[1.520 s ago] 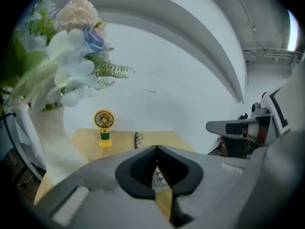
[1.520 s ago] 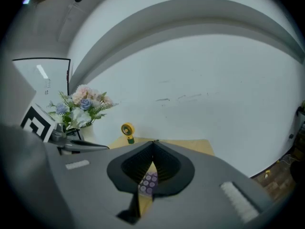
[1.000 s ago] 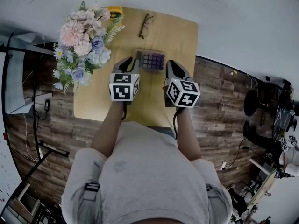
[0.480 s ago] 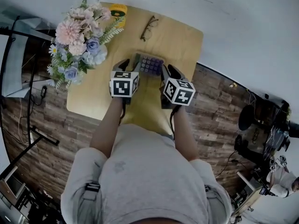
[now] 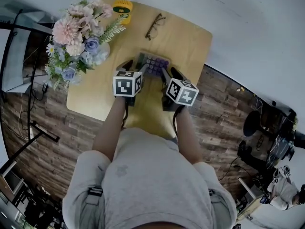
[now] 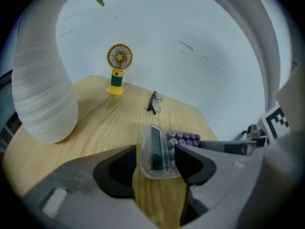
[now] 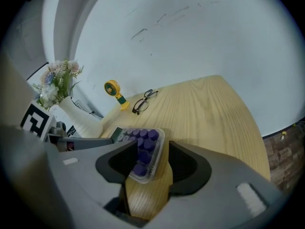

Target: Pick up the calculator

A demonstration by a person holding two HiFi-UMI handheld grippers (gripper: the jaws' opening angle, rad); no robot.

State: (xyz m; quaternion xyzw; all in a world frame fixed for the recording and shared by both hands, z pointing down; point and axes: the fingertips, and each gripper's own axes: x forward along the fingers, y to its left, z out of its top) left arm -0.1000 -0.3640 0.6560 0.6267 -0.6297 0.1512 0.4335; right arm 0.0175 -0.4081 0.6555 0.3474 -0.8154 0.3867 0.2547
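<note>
A clear-cased calculator [image 5: 153, 63] with purple keys lies flat on the wooden table [image 5: 186, 37]. My left gripper [image 5: 135, 67] is at its display end and my right gripper [image 5: 166, 73] at its keypad end. In the left gripper view the display end [image 6: 155, 150] lies between the jaws of the left gripper [image 6: 155, 168], with a gap on each side. In the right gripper view the purple keys [image 7: 143, 149] lie between the jaws of the right gripper [image 7: 150, 168], untouched. Both sets of jaws have just been opening and stand open.
A white vase of flowers [image 5: 78, 37] stands at the table's left, close to my left gripper. A small yellow fan [image 5: 122, 6] and a pair of glasses [image 5: 155, 26] sit at the far edge. The table's right edge [image 7: 248, 123] drops to a wood-plank floor.
Both grippers have come down and closed in on the calculator from its two ends. Their jaws have opened and now straddle it.
</note>
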